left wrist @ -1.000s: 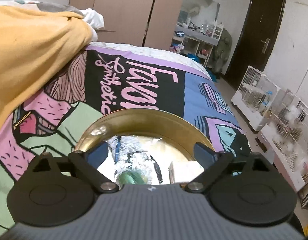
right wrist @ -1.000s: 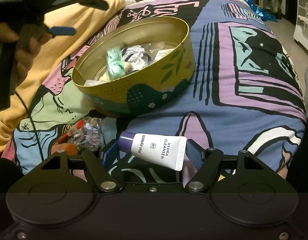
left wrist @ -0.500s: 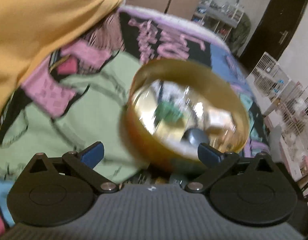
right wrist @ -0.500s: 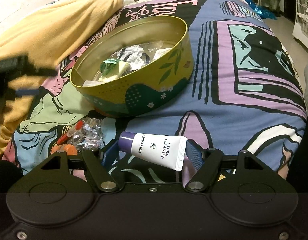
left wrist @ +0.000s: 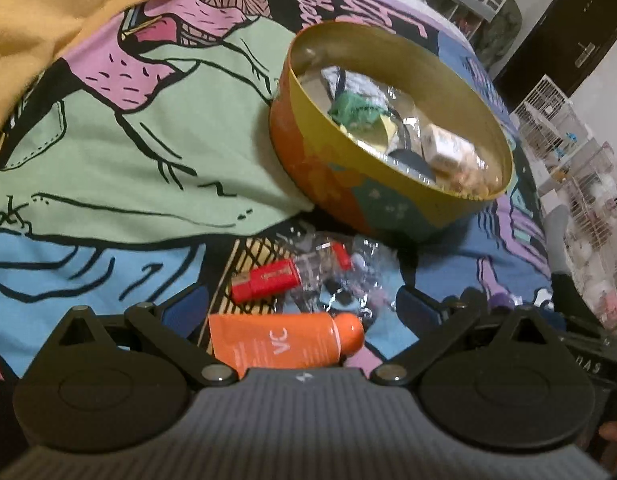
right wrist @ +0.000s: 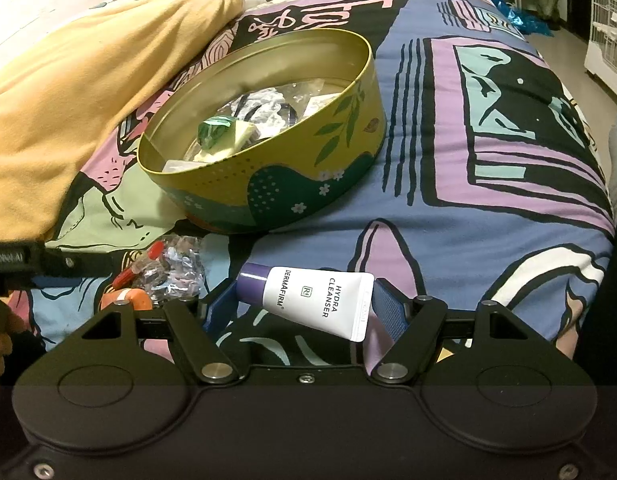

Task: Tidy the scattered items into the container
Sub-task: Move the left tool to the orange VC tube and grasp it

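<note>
**Tubes between both sets of fingers, tin just beyond**

Fingers on my left gripper (left wrist: 302, 308) stand spread wide, and the orange tube (left wrist: 286, 344) marked "VC" lies crosswise in the gap between them, cap toward the right-hand finger. I see bare cloth on either side of it, so neither pad touches the tube. Just past its far edge lie a small red tube (left wrist: 266, 281) and a crumpled clear wrapper (left wrist: 340, 276), both beyond my fingertips, on the patterned bedspread (left wrist: 108, 152).

On my right gripper (right wrist: 304, 308) the fingers are also apart. The white cleanser tube (right wrist: 320, 302) lies across the gap at a slant, purple cap next to the left-hand finger, flat crimped end up against the right-hand pad (right wrist: 388, 312). Whether that end actually touches the pad I cannot tell; the cap side looks just clear of the other finger.

The round tin (right wrist: 268, 176) sits on the bedspread just beyond both grippers, open-topped and tilted a little. Inside it I make out a green wrapped piece (right wrist: 214, 130), some clear crinkled packaging and a pale packet. From the right wrist view the orange tube's cap and the wrapper show to the left of the cleanser, with my left gripper's arm reaching in from that edge. A yellow blanket (right wrist: 76, 100) is heaped behind the tin.
</note>
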`<state>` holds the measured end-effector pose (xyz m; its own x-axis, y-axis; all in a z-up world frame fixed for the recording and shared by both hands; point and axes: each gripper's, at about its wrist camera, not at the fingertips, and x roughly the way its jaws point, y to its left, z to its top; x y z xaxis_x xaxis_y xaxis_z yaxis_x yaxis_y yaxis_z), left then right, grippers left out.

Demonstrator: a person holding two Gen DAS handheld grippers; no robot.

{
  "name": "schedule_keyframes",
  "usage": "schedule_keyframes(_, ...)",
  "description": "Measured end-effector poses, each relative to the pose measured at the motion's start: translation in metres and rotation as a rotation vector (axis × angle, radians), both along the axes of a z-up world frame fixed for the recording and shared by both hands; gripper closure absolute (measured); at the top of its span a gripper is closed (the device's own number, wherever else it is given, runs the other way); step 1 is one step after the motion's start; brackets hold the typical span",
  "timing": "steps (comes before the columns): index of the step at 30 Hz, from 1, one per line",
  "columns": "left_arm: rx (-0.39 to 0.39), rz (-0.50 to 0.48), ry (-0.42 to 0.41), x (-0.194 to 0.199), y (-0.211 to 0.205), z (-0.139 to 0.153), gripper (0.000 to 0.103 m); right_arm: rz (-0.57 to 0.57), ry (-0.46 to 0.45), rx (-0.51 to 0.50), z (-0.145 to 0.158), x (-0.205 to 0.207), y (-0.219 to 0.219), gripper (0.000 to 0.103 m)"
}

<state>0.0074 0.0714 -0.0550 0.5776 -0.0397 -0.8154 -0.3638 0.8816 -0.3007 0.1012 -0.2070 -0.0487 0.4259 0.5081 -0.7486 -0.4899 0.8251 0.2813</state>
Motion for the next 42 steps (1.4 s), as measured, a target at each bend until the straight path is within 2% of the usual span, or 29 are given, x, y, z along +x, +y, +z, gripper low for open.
schedule_keyframes(4, 0.039, -0.012, 0.039, 0.001, -0.010, -0.008, 0.000, 0.000, 0.000, 0.000, 0.000, 0.000, 0.000, 0.031)
schedule_keyframes(7, 0.037, -0.005, 0.059, 0.003, -0.014, -0.013, 0.000, 0.002, 0.000, 0.000, 0.000, 0.000, 0.000, 0.031)
schedule_keyframes(28, 0.096, -0.007, 0.094, 0.011, -0.023, -0.029, 0.006, 0.005, 0.003, -0.003, 0.000, -0.001, 0.000, 0.031)
schedule_keyframes(33, 0.130, -0.008, 0.076, 0.006, -0.025, -0.029, 0.017, 0.002, 0.004, -0.005, -0.001, 0.000, 0.000, 0.031)
schedule_keyframes(36, 0.146, -0.049, 0.054, 0.002, -0.029, -0.025, 0.025, 0.003, 0.004, -0.010, -0.002, 0.000, 0.001, 0.031)
schedule_keyframes(39, 0.156, -0.096, 0.002, -0.002, -0.032, -0.018, 0.041, 0.003, 0.004, -0.012, -0.002, 0.000, 0.001, 0.031)
schedule_keyframes(40, 0.149, -0.108, -0.014, -0.003, -0.032, -0.015, 0.049, 0.003, 0.004, -0.012, -0.002, 0.000, 0.001, 0.031)
schedule_keyframes(41, 0.134, -0.111, -0.023, -0.003, -0.031, -0.013, 0.052, 0.002, 0.004, -0.013, -0.002, 0.000, 0.001, 0.031)
schedule_keyframes(42, 0.112, -0.106, -0.025, -0.002, -0.028, -0.012, 0.048, 0.002, 0.004, -0.015, -0.002, 0.000, 0.001, 0.031)
